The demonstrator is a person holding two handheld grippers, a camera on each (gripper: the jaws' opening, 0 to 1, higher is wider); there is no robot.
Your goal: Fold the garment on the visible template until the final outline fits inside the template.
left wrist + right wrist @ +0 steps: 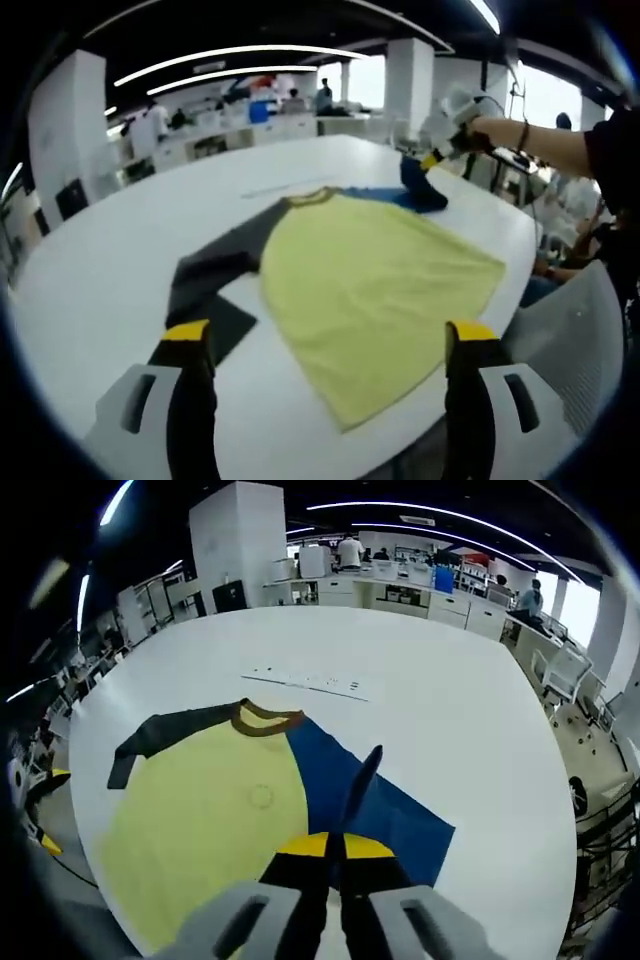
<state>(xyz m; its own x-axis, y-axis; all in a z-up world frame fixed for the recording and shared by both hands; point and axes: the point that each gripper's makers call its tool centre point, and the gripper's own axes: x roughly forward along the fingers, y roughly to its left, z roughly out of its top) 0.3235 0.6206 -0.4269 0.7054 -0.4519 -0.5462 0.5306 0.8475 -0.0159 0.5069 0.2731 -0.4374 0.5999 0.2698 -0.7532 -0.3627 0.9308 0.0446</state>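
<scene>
Fingers of right gripper pinch the shirt's blue sleeve; left gripper fingers spread apart above table.

No legible text, label, brand, number or sign is found in either view. In the right gripper view, a thin pale strip lies on the white surface beyond the collar of the garment; it carries small dark marks, too small and blurred to read. A faint round mark sits on the yellow front of the garment, with no readable content. In the left gripper view the same strip appears as a pale line with nothing readable on it. Background cabinets and pillars show no readable signage.
</scene>
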